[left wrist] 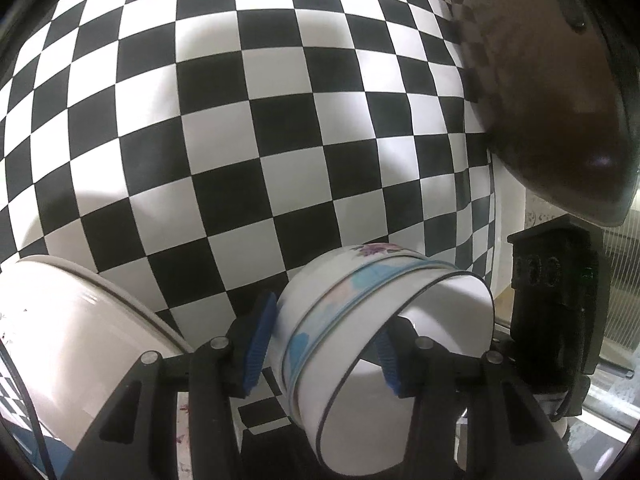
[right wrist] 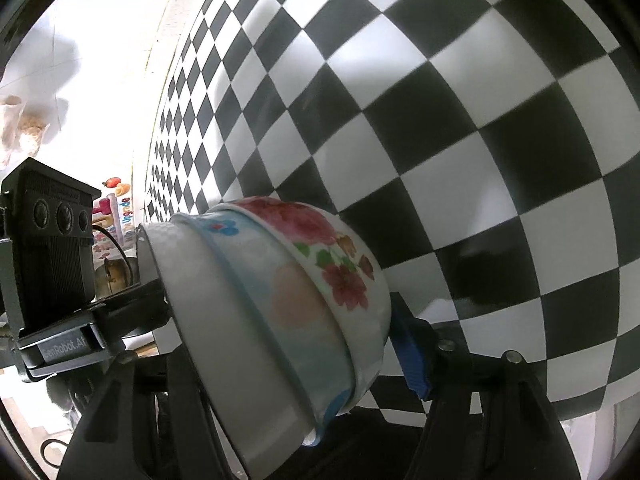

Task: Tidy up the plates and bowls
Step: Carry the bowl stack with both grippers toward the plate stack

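My left gripper point(left wrist: 320, 344) is shut on the walls of a nested stack of bowls point(left wrist: 352, 320), white with blue and floral marks, tilted on its side above the checkered cloth point(left wrist: 240, 120). One blue pad point(left wrist: 260, 344) presses the outside, the other sits inside the rim. My right gripper point(right wrist: 296, 344) is shut on the same stack point(right wrist: 288, 304), seen from the other side with red flowers. Its left finger is hidden behind the bowls. A white plate point(left wrist: 72, 328) lies at the lower left in the left wrist view.
A brown bowl-shaped object point(left wrist: 552, 104) hangs close at the upper right in the left wrist view. The other gripper's black body shows in each view point(left wrist: 556, 304) point(right wrist: 48, 248). Cluttered bright shelves point(right wrist: 80, 80) lie beyond the table edge on the left.
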